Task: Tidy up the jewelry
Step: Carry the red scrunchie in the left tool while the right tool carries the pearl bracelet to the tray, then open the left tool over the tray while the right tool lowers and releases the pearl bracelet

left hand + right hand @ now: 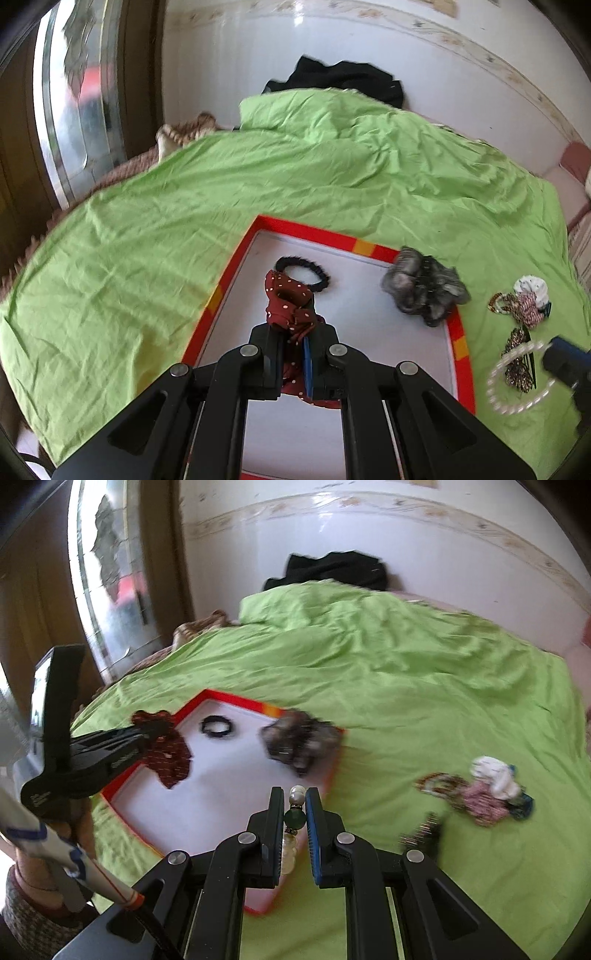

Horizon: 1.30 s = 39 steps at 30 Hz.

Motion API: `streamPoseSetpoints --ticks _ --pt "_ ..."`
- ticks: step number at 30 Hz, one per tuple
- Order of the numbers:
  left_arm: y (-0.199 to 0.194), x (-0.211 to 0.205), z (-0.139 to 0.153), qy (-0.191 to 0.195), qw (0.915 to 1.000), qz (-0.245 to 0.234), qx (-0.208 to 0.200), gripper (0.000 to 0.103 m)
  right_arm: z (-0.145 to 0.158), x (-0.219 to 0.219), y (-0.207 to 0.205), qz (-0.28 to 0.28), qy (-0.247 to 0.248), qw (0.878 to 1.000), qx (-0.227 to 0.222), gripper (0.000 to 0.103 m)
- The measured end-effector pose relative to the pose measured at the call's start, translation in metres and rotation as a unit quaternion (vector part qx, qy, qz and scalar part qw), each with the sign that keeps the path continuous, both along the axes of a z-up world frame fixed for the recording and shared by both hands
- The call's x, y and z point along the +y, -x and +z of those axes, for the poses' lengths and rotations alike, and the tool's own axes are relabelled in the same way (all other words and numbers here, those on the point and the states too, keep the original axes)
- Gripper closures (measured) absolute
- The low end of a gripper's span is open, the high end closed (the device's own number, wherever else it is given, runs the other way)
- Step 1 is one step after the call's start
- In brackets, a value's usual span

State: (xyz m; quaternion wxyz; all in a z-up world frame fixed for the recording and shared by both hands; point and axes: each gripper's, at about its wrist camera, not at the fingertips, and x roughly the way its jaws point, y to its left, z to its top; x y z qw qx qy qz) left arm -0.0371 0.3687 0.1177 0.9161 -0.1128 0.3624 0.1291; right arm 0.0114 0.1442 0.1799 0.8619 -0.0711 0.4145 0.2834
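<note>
left jaws pinch red scrunchie (291,306); right jaws pinch pearl bracelet (295,819)

a bed (332,177) under a wrinkled green sheet (129,258) fills the room. behind it a glossy white wall (240,55) carries a pale patterned border (406,509). a dark cloth (343,79) lies at the bed's far edge. a brown-framed mirror (70,110) stands left, catching daylight.

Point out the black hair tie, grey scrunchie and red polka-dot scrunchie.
black hair tie (320,275): left wrist view, right arc of ring.
grey scrunchie (421,290): left wrist view, centre of fabric.
red polka-dot scrunchie (291,301): left wrist view, upper folds.
</note>
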Motion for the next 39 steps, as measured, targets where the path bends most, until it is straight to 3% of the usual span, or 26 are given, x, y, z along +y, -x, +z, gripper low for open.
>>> streamPoseSetpoints --ticks 5,10,14,20,32,35,37,39 --pt "-0.001 0.028 -0.014 0.025 0.9992 0.019 0.024 0.096 -0.016 0.051 -0.001 0.042 -0.01 0.998 0.034 0.09" --pt "0.002 0.04 -0.027 0.016 0.9977 0.039 0.053 0.095 -0.044 0.071 0.002 0.059 -0.011 0.996 0.073 0.09" --pt "0.002 0.046 -0.036 0.006 0.9946 0.062 0.083 0.095 -0.064 0.063 0.001 0.047 0.001 0.995 0.088 0.09" --pt "0.005 0.043 -0.038 -0.004 0.9927 0.075 0.095 0.095 -0.08 0.04 -0.002 0.027 0.011 0.994 0.106 0.09" --pt "0.014 0.039 -0.029 -0.015 0.9939 0.083 0.07 0.09 -0.095 0.035 0.017 0.037 0.024 0.992 0.12 0.09" --pt "0.017 0.038 -0.025 -0.01 0.9947 0.08 0.064 0.076 -0.095 0.036 0.024 0.041 0.031 0.993 0.11 0.09" --pt "0.021 0.036 -0.021 -0.012 0.9949 0.084 0.054 0.056 -0.093 0.036 0.028 0.04 0.036 0.993 0.101 0.09" --pt "0.024 0.035 -0.017 -0.012 0.9952 0.088 0.043 0.051 -0.091 0.033 0.029 0.036 0.032 0.994 0.1 0.09"
